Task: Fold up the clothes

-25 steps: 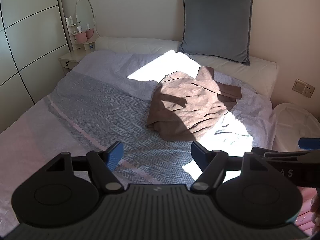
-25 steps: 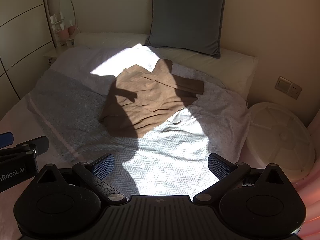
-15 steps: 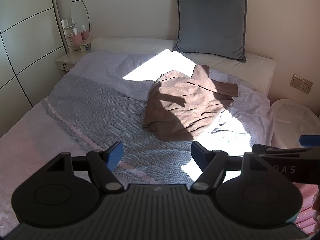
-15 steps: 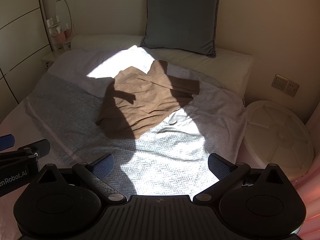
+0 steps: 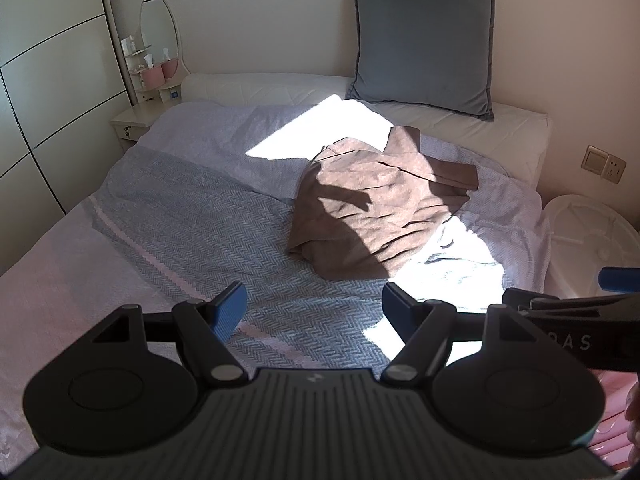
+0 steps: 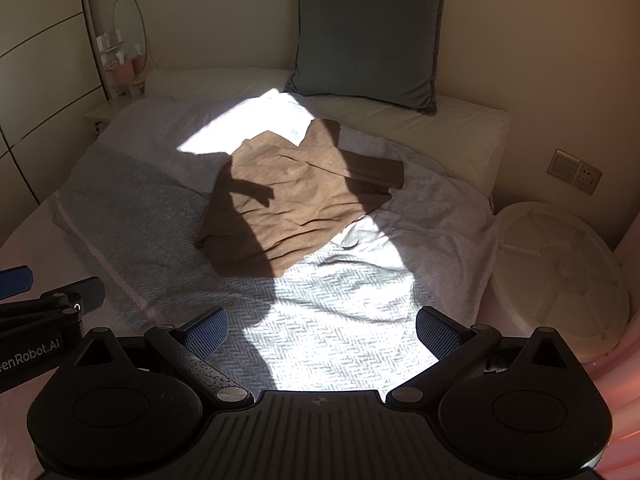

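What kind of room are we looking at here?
Almost certainly a bedroom: a bed with a grey herringbone blanket, a square grey cushion propped against the wall, and a small white bedside table under an oval mirror. A crumpled brown garment lies on the bed.

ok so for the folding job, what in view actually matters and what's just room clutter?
Job:
- brown garment, crumpled on the bed
- left gripper, jaws open, empty
- right gripper, jaws open, empty

Just lying about:
- grey cushion against the wall
- white round lid beside the bed
- oval mirror and pink cups on the nightstand
- wall socket
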`<state>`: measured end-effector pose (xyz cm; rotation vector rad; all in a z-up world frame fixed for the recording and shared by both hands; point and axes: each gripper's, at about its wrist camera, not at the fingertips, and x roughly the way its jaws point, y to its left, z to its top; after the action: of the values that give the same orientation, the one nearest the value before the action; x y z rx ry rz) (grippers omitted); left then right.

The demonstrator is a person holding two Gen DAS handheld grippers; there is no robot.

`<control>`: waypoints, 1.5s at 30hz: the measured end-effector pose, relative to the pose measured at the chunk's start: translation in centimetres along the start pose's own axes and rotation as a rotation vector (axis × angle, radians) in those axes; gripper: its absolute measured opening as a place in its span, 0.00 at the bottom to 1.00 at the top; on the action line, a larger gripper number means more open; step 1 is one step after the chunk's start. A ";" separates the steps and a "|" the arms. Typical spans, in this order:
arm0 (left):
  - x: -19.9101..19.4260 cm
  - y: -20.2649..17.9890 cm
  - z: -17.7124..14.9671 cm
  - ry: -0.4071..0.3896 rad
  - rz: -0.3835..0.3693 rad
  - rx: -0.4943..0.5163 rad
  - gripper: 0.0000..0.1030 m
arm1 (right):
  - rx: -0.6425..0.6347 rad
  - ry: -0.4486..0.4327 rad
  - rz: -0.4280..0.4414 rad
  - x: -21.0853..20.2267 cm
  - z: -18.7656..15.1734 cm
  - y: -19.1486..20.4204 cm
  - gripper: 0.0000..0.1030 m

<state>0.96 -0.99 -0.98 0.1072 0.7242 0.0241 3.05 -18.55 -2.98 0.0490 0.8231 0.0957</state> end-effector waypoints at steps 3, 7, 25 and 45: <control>0.2 0.1 0.1 0.002 -0.002 0.001 0.70 | -0.002 0.001 -0.003 0.3 0.0 0.2 0.99; 0.5 0.0 0.1 0.004 -0.004 -0.001 0.69 | -0.007 0.002 -0.005 0.6 0.1 0.3 0.99; 1.1 0.3 0.4 0.022 -0.004 -0.014 0.70 | -0.022 0.017 -0.006 1.5 0.5 0.5 0.99; 0.9 0.3 0.0 0.024 0.014 -0.035 0.70 | -0.039 0.010 0.008 1.5 0.3 0.7 0.99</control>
<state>1.57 -0.61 -1.54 0.0791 0.7470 0.0516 4.20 -17.75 -3.82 0.0150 0.8313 0.1197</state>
